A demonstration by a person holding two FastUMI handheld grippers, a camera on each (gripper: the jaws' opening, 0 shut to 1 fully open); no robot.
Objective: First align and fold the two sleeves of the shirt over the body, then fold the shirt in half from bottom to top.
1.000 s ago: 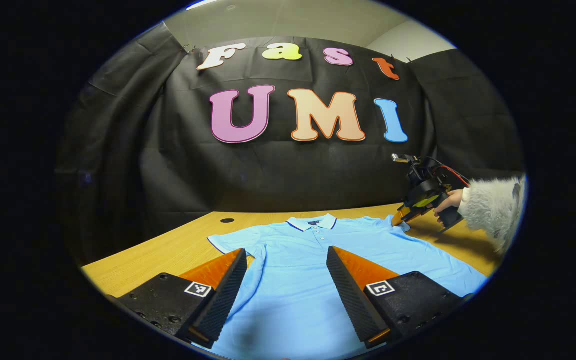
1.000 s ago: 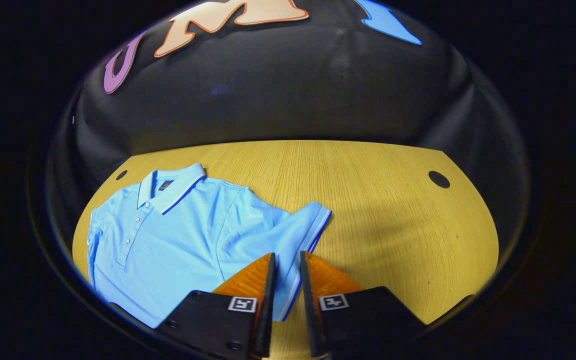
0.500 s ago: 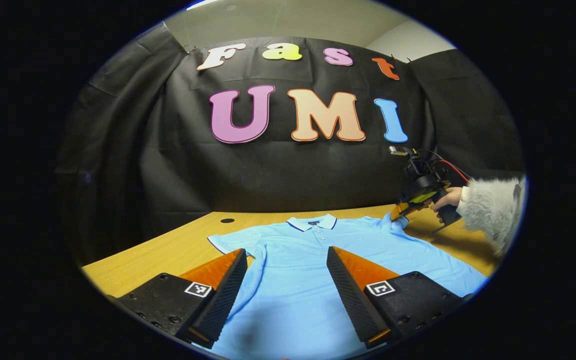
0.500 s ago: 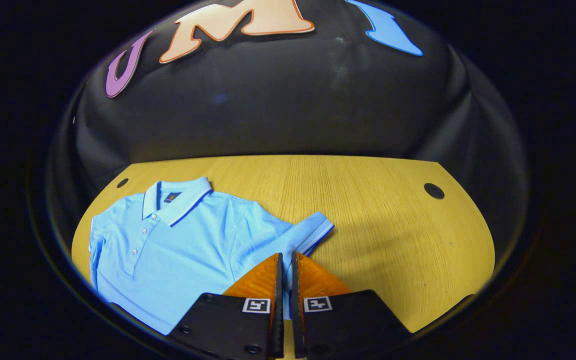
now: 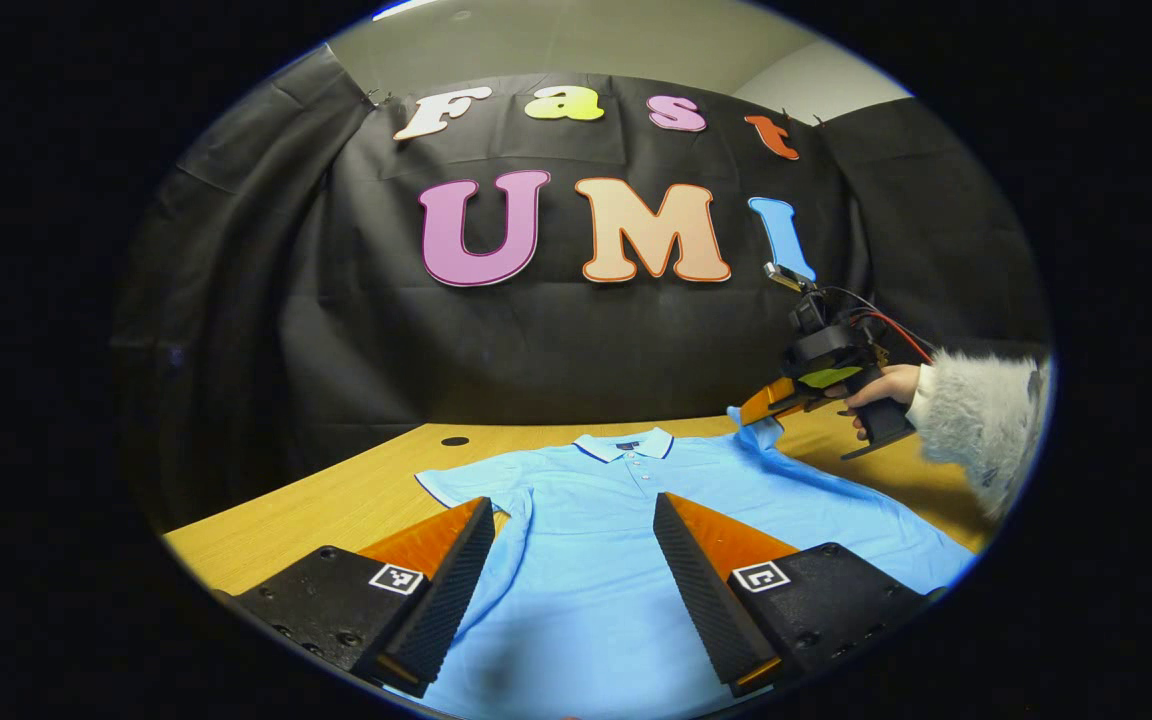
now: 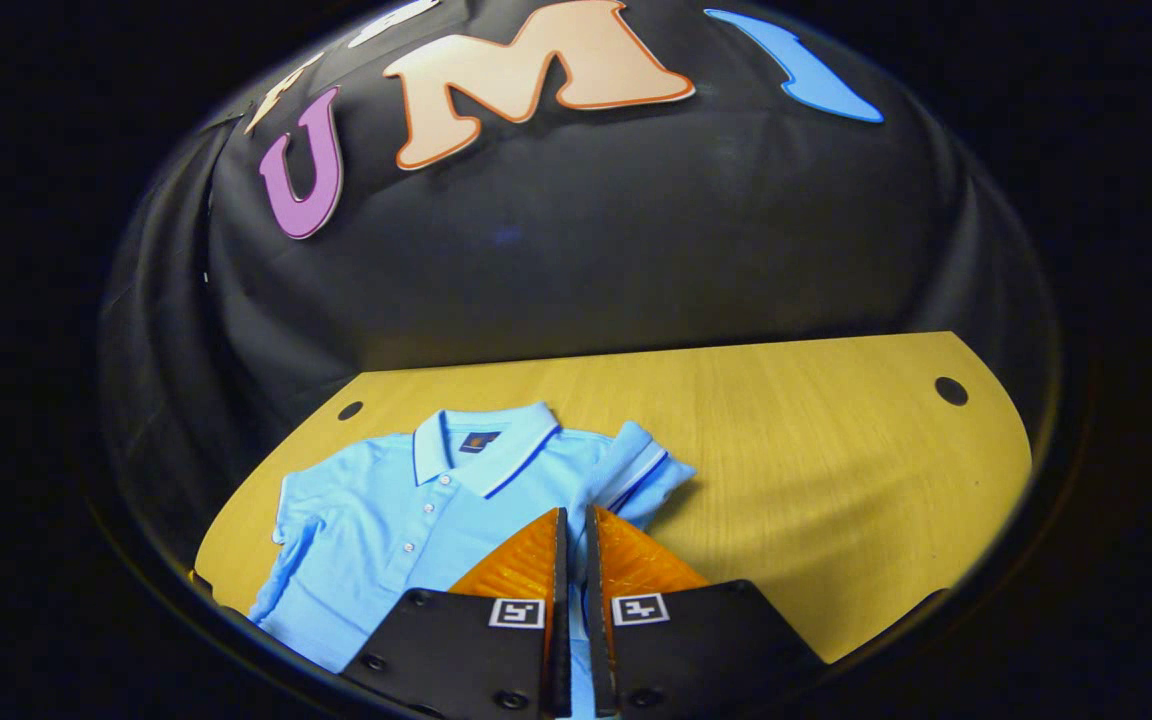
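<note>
A light blue polo shirt (image 5: pixel 596 520) lies front up on the wooden table (image 5: pixel 336 500), collar toward the wall. My left gripper (image 5: pixel 571 510) hangs open above the shirt's body, its fingers apart with nothing between them. My right gripper (image 6: pixel 573 520) is shut on the shirt's right sleeve (image 6: pixel 636 470), which is lifted off the table and bunched toward the collar (image 6: pixel 481 450). In the left gripper view the right gripper (image 5: pixel 761 408) appears at the far right, held by a hand in a fuzzy grey sleeve (image 5: pixel 976 420), with the sleeve cloth (image 5: pixel 751 430) raised in it.
The booth's black cloth wall stands close behind the table. Bare wooden tabletop (image 6: pixel 836 450) stretches to the right of the shirt, with round cable holes (image 6: pixel 950 390) near the back corners (image 5: pixel 454 441).
The right gripper closed on the sleeve, lifted it off the table and carried it toward the collar. The left gripper has stayed still and open.
</note>
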